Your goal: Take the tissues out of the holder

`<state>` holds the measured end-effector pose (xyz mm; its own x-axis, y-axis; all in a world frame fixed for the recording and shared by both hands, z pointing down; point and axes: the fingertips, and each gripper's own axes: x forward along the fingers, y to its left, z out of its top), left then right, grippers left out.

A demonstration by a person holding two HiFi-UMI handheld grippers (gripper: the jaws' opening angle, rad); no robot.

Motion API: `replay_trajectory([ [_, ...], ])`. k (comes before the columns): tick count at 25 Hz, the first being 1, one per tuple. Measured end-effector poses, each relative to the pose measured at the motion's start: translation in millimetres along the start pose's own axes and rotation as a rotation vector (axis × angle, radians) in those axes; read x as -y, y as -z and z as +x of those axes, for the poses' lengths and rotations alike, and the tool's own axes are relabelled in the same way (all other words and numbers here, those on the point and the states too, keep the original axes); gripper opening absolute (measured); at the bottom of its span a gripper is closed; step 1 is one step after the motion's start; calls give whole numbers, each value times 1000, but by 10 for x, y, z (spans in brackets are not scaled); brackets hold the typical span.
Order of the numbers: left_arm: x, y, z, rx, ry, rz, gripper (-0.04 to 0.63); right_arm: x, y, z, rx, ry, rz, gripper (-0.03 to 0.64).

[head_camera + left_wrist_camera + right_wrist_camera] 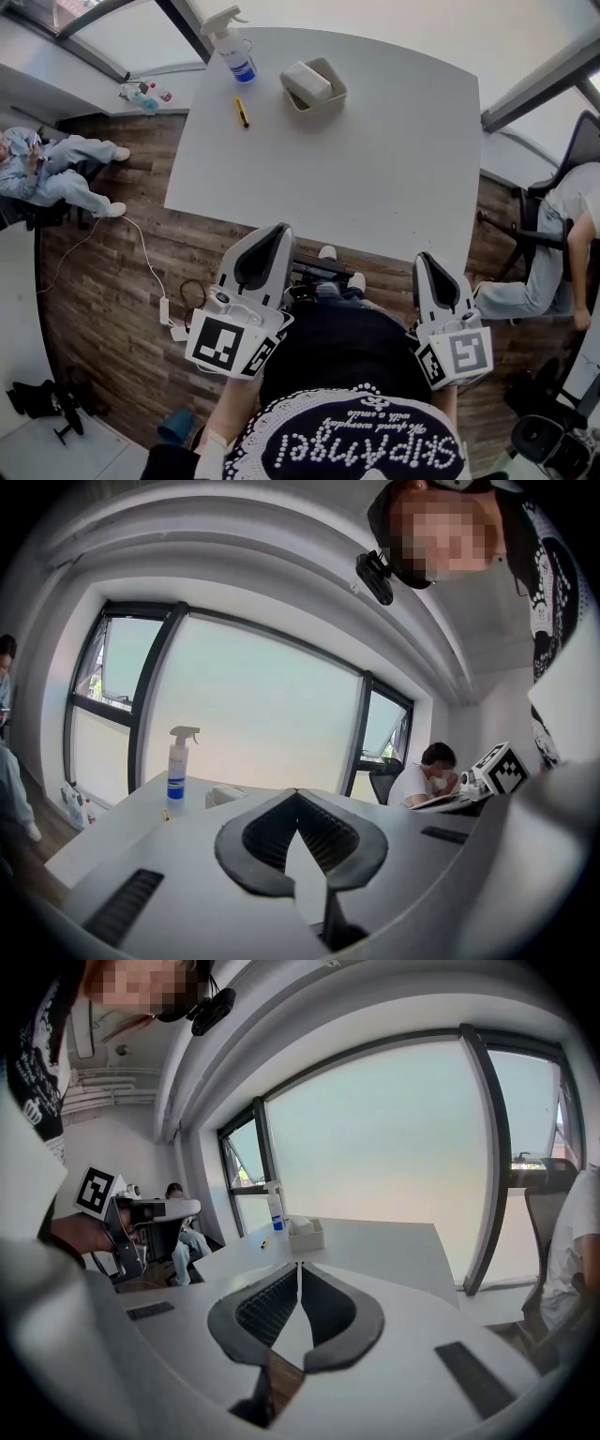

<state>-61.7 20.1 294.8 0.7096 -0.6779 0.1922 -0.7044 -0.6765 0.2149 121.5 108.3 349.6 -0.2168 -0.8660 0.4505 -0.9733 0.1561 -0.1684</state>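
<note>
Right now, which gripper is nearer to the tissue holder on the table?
Left, probably. In the head view the left gripper is below and slightly left of the tissue holder; the right gripper is below and farther to its right. Both are short of the table.

Head view steeply down on table (pixel 394 159), gripper views low across it

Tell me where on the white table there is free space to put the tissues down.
The near half of the table, from the tissue holder down to the edge nearest the person, is bare. So is the strip right of the holder. The far left corner is crowded: spray bottle, small yellow tool, holder.
</note>
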Motion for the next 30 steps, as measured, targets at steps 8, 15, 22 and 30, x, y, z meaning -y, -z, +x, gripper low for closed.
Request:
replay_trajectory([
  [8,-192,-4,-34,1,3,3,2,-150,-22,131,4,-5,-7,24],
  [15,-293,13,-76,-7,12,-2,2,-253,-25,161,2,3,4,25],
  [22,-375,20,-178,6,-10,-17,2,-327,-92,177,-2,-6,-23,25],
  [30,-473,29,-277,26,-49,-51,2,-433,-193,245,-11,-40,-75,25],
])
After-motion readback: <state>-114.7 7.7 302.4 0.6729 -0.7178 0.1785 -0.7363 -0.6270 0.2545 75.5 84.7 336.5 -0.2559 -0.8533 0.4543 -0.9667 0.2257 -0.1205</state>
